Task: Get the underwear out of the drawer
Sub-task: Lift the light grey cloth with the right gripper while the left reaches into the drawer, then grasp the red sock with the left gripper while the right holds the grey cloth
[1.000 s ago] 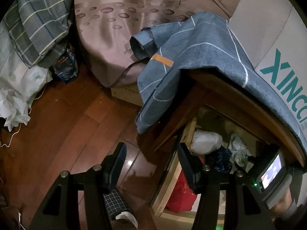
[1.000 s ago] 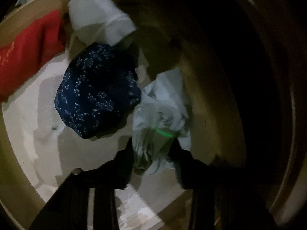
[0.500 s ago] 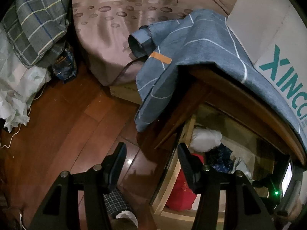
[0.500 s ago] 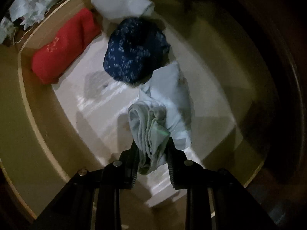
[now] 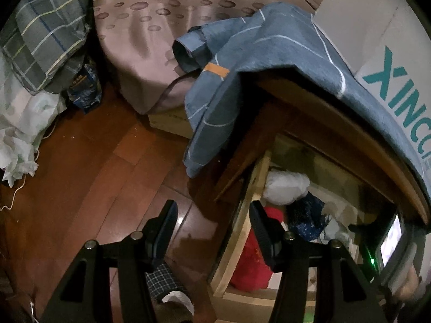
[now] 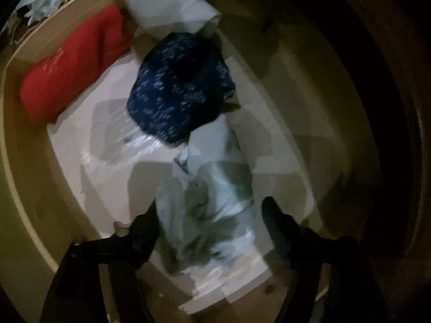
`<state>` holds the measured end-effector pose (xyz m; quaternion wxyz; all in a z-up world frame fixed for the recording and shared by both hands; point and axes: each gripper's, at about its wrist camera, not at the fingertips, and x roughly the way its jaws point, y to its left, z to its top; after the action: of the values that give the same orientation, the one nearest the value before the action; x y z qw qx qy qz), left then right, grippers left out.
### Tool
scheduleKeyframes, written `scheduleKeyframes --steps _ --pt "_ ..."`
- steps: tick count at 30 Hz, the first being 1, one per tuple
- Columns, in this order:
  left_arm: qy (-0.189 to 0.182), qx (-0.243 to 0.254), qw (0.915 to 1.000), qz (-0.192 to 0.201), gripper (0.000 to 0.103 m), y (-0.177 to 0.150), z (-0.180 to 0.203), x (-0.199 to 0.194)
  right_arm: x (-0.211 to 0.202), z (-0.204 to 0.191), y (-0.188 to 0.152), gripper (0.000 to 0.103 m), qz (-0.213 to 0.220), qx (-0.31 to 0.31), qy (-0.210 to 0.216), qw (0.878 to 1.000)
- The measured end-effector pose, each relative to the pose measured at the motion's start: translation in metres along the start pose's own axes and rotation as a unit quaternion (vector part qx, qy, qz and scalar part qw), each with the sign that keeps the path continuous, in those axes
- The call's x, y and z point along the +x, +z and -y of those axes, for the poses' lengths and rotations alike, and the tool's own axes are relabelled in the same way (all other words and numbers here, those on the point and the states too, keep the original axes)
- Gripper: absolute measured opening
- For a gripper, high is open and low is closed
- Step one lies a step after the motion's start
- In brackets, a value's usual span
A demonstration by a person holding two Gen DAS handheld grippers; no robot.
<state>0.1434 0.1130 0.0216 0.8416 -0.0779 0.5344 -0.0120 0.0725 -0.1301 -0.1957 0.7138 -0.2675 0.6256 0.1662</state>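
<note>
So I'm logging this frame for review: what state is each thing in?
Drawer: pulled open.
Left gripper: open, empty, over the floor.
Right gripper: open around the pale underwear.
Navy patterned underwear: bunched in the drawer.
Red garment: folded by the drawer wall.
White garment: bundled at the back.

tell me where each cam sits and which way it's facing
Left wrist: on the left gripper, beside the nightstand, looking over wood floor toward the bed; its fingers show, jaws apart.
Right wrist: on the right gripper, looking down into the open drawer; fingers flank pale underwear.
Shared: red bundle, navy patterned cloth.
</note>
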Motion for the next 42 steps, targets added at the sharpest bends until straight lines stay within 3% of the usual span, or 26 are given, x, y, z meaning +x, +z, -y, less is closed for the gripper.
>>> scheduleKeyframes --steps 5,7,13,19,24,29,34,37,41,42 --pt "-0.010 0.013 0.9998 -0.015 0.057 -0.003 0.006 0.005 0.014 0.017 -0.010 0.071 0.010 0.010 0.026 1.000" --pt "-0.006 0.017 0.9997 -0.017 0.057 -0.003 0.008 0.007 0.020 0.026 -0.009 0.064 0.004 0.017 0.045 0.999" --pt "-0.003 0.023 0.9992 -0.031 0.057 -0.005 0.013 0.014 0.026 0.029 -0.015 0.049 -0.042 0.021 0.043 0.998" --pt "-0.017 0.063 0.9964 -0.054 0.057 -0.013 0.029 0.021 0.007 0.023 -0.029 0.047 -0.064 0.039 0.032 0.997" --pt "-0.050 0.084 0.9908 -0.093 0.057 -0.022 0.044 0.031 -0.018 0.028 -0.044 0.047 -0.039 0.103 0.068 0.992" --pt "-0.056 0.089 0.9886 -0.108 0.057 -0.025 0.054 0.037 -0.048 0.032 -0.064 0.047 0.003 0.214 0.106 0.971" --pt "-0.054 0.105 0.9844 -0.131 0.057 -0.032 0.061 0.045 -0.075 0.041 -0.094 0.048 0.054 0.362 0.122 0.923" --pt "-0.044 0.116 0.9829 -0.136 0.057 -0.035 0.065 0.048 -0.073 0.040 -0.104 0.048 0.072 0.412 0.132 0.899" --pt "-0.049 0.130 0.9799 -0.143 0.057 -0.039 0.074 0.050 -0.075 0.042 -0.107 0.048 0.077 0.436 0.150 0.884" --pt "-0.053 0.128 0.9793 -0.148 0.057 -0.039 0.076 0.052 -0.092 0.053 -0.111 0.048 0.081 0.438 0.160 0.881"
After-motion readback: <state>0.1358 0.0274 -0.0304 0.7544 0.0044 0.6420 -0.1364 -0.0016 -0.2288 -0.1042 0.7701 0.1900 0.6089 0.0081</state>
